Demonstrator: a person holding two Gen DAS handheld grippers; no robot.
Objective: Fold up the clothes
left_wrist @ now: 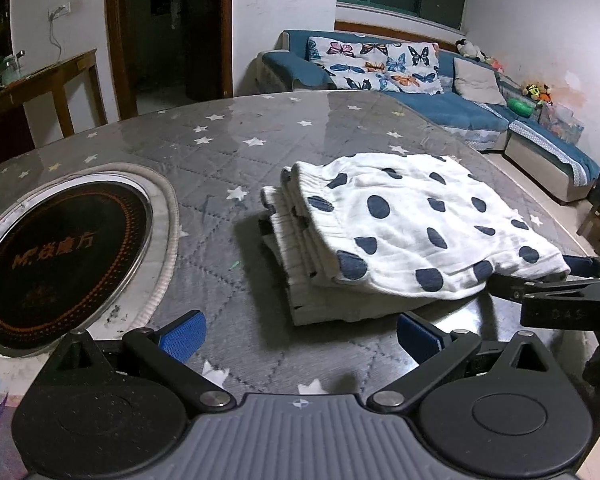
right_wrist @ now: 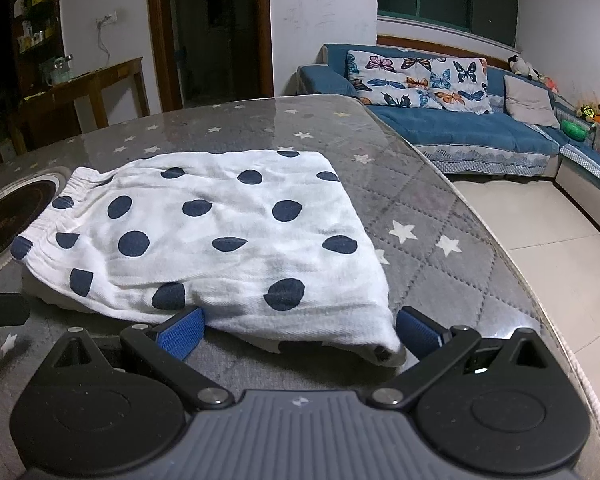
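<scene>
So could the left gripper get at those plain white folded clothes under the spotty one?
Probably yes. The left gripper is open and empty, and the plain folded stack lies right ahead with only bare table cover between. The polka-dot garment covers its top, but the near edge is exposed.

Round table, grey star-print quilted cover; folded polka-dot garment right, on white folded stack; inset cooktop left.

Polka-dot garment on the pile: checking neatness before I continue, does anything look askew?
Yes. The polka-dot garment lies skewed on the folded white cloth, overhanging it towards the right gripper, its near corner rumpled.
</scene>
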